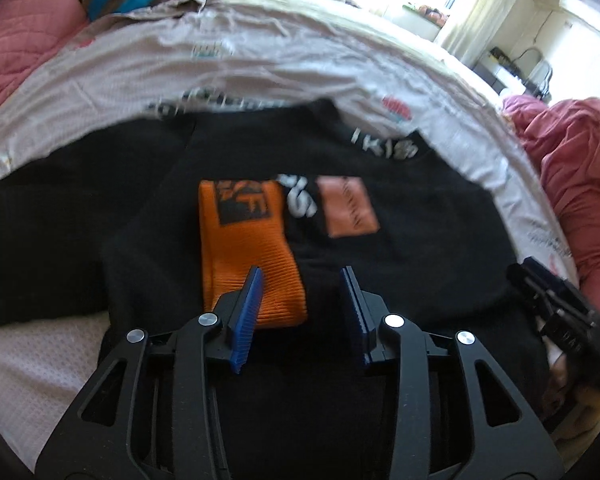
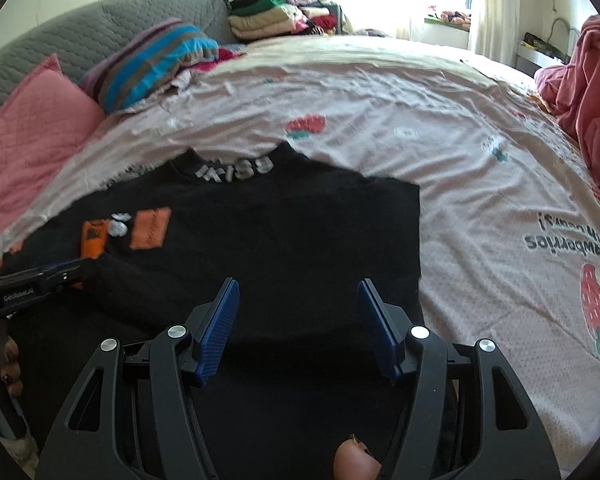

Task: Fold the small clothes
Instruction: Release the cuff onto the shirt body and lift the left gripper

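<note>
A black sweater (image 1: 400, 248) lies flat on the bed, its collar (image 2: 236, 170) with grey letters at the far side. An orange ribbed sleeve cuff (image 1: 248, 248) is folded across its chest beside an orange patch (image 1: 350, 206). My left gripper (image 1: 302, 278) hovers low over the cuff's near end, open, with nothing between the blue pads. My right gripper (image 2: 298, 286) is open above the sweater's (image 2: 292, 232) lower right part, holding nothing. Each gripper shows at the edge of the other's view: the right gripper (image 1: 552, 308) and the left gripper (image 2: 40, 280).
The bed sheet (image 2: 460, 168) has a strawberry print. A pink pillow (image 2: 32, 132) and a striped pillow (image 2: 152, 64) lie at the far left by the grey headboard (image 2: 100, 28). Folded clothes (image 2: 272, 16) are stacked at the back. A pink blanket (image 2: 592, 92) is heaped on the right.
</note>
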Demonstrator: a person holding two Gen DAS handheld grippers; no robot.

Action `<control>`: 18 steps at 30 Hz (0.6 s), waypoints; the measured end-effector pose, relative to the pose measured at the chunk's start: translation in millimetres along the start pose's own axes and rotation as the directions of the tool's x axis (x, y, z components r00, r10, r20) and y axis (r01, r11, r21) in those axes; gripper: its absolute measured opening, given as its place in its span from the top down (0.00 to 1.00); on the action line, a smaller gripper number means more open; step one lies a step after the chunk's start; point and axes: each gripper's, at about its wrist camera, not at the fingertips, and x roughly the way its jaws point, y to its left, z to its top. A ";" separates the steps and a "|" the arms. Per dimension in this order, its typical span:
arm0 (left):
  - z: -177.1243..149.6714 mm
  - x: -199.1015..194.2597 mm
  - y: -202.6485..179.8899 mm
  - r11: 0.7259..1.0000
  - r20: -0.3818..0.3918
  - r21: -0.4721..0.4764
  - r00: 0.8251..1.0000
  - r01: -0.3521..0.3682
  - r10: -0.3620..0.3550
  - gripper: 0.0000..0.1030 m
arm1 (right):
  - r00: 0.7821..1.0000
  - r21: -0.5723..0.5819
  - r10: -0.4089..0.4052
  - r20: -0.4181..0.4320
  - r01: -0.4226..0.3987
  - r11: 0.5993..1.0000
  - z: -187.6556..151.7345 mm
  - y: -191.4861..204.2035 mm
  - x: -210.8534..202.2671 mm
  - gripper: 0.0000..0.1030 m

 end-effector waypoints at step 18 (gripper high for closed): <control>-4.1 -36.1 2.5 1.000 0.079 0.009 0.997 -0.021 0.020 0.32 | 1.000 0.025 0.023 -0.001 -0.023 0.999 -13.9 -7.8 -11.9 0.28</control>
